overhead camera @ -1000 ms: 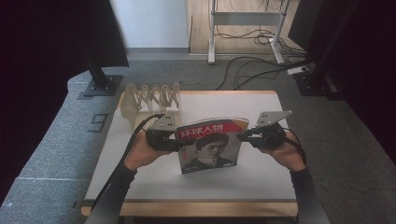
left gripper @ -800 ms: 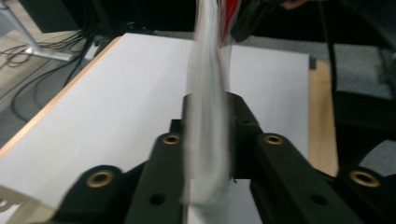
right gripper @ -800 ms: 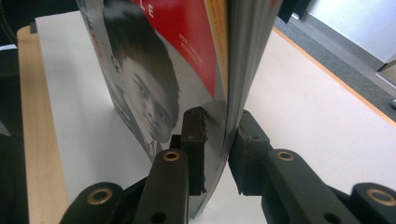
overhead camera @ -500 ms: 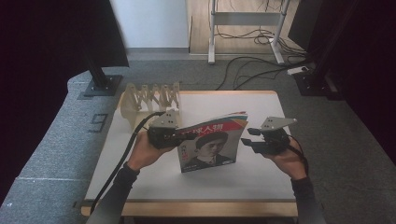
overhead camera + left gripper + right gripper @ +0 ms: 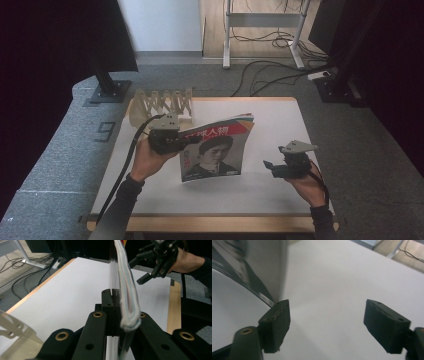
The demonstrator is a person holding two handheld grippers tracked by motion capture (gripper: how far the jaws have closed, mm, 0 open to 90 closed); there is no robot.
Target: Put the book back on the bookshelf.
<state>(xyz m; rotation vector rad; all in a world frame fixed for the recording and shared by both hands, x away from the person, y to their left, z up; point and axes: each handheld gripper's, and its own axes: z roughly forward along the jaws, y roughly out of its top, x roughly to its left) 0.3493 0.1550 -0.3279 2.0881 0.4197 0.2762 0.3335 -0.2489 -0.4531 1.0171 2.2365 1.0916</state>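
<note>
I had the left gripper (image 5: 186, 142) clenched on the upright glossy portrait-cover magazine (image 5: 216, 147) at its spine edge; my right gripper (image 5: 266, 166), jaws just spreading, empty, sat at its four o'clock.

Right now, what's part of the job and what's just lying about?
In the job:
- magazine, held upright
- left gripper, shut on its edge
- right gripper, open, jaws just been opening, nothing between them

Lying about:
- folding rack
- floor cables
</note>
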